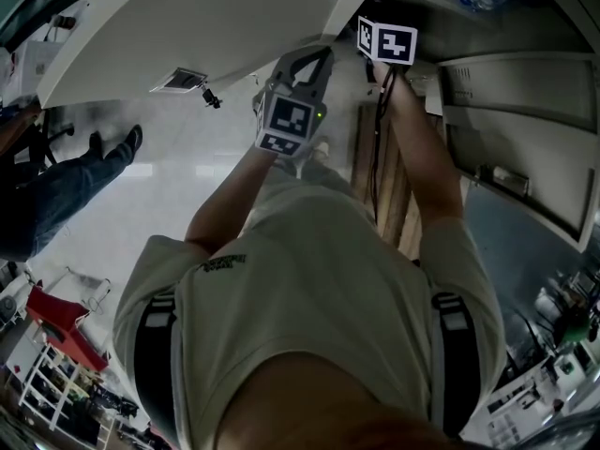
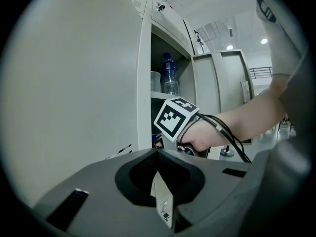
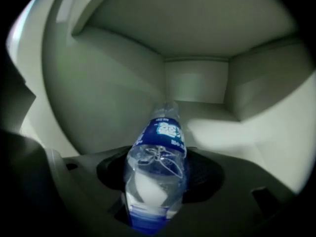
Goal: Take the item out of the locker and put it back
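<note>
A clear water bottle (image 3: 158, 157) with a blue label lies between the jaws of my right gripper (image 3: 157, 181), base toward the camera and cap pointing into the grey locker compartment (image 3: 197, 90). The jaws are closed on its sides and it hangs above the shelf floor. In the head view only that gripper's marker cube (image 1: 386, 41) shows, at the locker's opening. My left gripper (image 2: 163, 201) is held in front of the open locker door (image 2: 74, 83), jaws together with nothing in them. In the head view the left gripper (image 1: 307, 64) is raised beside the door.
A second bottle (image 2: 169, 75) and a clear cup (image 2: 156, 82) stand on the shelf above. Closed locker doors (image 2: 222, 88) continue to the right. The person's right arm (image 2: 247, 117) and cables cross in front. Wooden boards (image 1: 386, 190) lean by the lockers.
</note>
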The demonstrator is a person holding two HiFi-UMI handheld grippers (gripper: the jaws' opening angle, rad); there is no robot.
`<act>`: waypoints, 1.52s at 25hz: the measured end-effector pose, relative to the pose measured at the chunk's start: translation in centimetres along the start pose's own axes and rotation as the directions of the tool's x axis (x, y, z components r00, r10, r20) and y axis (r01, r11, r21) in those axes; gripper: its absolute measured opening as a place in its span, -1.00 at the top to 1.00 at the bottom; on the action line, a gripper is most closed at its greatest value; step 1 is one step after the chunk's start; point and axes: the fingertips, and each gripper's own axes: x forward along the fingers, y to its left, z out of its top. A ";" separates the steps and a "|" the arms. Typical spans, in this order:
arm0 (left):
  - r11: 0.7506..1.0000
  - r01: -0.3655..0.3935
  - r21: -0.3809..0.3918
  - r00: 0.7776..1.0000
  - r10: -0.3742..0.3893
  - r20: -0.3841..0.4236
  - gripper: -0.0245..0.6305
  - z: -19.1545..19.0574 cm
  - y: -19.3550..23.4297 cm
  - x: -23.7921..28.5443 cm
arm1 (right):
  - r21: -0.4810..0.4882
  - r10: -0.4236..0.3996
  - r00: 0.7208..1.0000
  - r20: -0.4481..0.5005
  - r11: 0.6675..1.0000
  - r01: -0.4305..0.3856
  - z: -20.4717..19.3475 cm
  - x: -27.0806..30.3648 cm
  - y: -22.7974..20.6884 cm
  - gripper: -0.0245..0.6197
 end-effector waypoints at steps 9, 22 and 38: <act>0.999 0.023 0.036 1.000 -0.023 0.021 0.89 1.9 -1.6 -0.9 | 0.024 0.008 0.997 0.071 1.000 -0.010 0.0 -6.3 -1.1 0.07; 0.998 0.039 0.051 0.992 -0.045 0.115 0.89 7.4 -3.4 -3.6 | 0.037 0.054 0.985 0.163 0.997 -0.060 -1.0 -19.6 -1.0 0.07; 0.998 0.020 0.054 0.963 -0.034 0.266 0.89 15.5 -2.6 -9.7 | -0.033 0.177 0.921 0.347 0.984 -0.177 2.1 -32.0 5.0 0.08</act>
